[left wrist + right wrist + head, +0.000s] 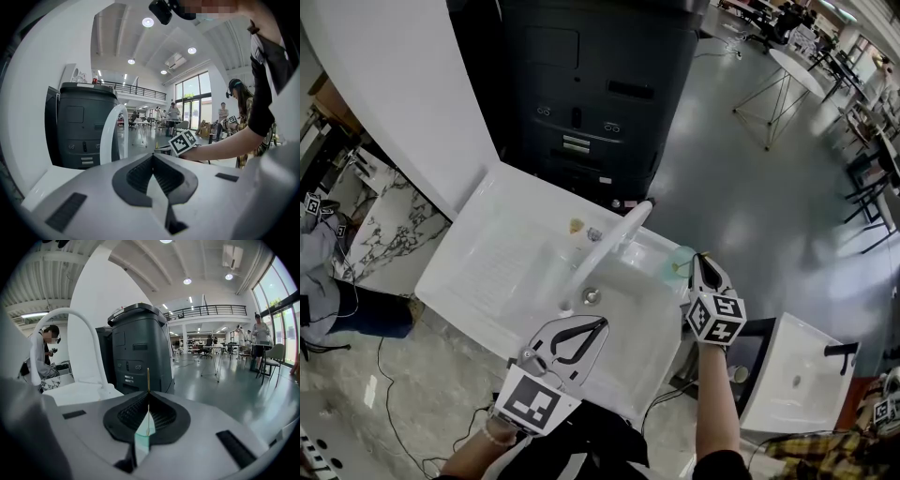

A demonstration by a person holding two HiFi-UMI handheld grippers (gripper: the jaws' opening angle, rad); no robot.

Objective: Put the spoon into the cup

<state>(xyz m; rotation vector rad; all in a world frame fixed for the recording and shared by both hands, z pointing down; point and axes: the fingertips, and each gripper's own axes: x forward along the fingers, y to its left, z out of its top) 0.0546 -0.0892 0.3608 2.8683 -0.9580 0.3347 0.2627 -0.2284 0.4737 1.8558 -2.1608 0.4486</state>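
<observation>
We see the right gripper (pixel 148 397) with its jaws pinching the spoon (pixel 148 378) beside the cup (pixel 675 261); the left gripper (pixel 153 157) has its jaws pressed together, empty.

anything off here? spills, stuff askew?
Nothing spilled or broken. One mild flag: the cup sits right at the sink's right edge. The right gripper is shut on the spoon, pinched only at the very tips, with the thin handle sticking up past them.
</observation>
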